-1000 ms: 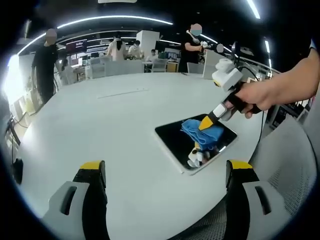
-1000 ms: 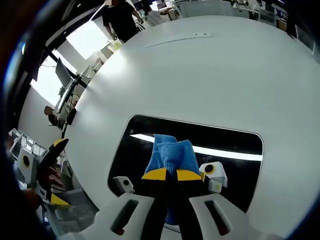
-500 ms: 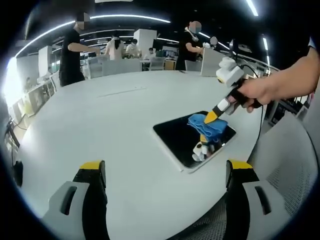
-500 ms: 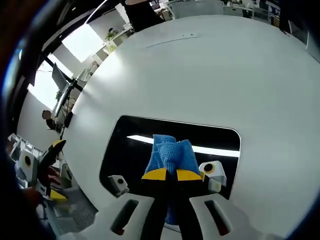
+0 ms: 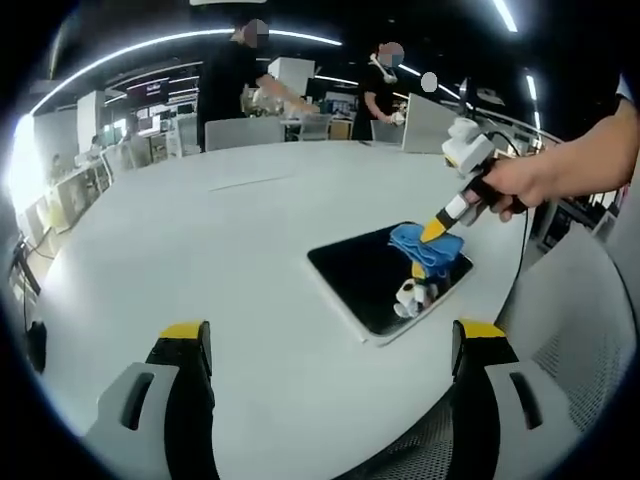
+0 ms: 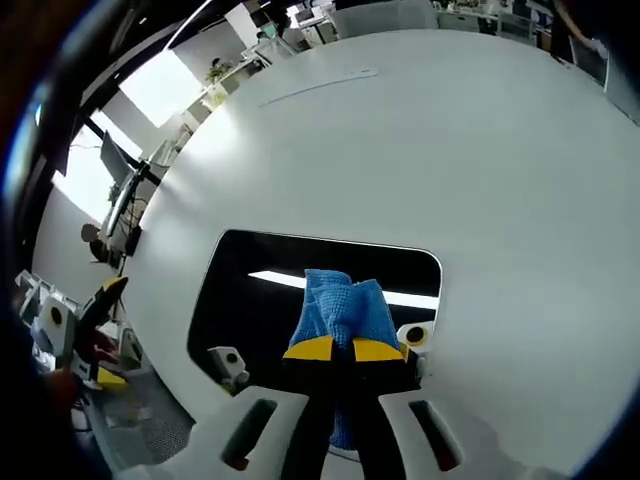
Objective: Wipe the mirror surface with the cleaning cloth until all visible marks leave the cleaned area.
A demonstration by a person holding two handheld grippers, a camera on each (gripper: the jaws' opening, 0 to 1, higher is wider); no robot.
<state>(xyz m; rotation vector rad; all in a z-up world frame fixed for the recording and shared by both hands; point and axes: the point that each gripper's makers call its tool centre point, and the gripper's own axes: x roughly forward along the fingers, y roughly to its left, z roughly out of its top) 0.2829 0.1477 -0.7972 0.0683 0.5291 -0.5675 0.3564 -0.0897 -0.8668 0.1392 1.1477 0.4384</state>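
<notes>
The mirror [image 5: 372, 283] is a dark rectangular slab lying flat on the white table, right of centre in the left gripper view. A blue cleaning cloth [image 5: 424, 245] rests on its far right part. My right gripper [image 5: 438, 232], held by a hand, is shut on the cloth and presses it onto the glass. In the right gripper view the cloth [image 6: 340, 303] sticks out past the shut yellow-tipped right gripper [image 6: 345, 350], over the mirror [image 6: 250, 295] near its right edge. My left gripper [image 5: 332, 335] hangs open above the near table, holding nothing. It also appears as the left gripper [image 6: 108, 332] at the left.
The round white table [image 5: 200, 240] stretches wide to the left and far side. A grey mesh chair [image 5: 575, 350] sits at the near right. Several people [image 5: 240, 80] and desks stand beyond the far table edge. A cable [image 5: 522, 255] trails from the right gripper.
My right gripper has slid the cloth across the glass toward the mirror's right edge. The left gripper stays open and still. A person in the background has walked to the right.
</notes>
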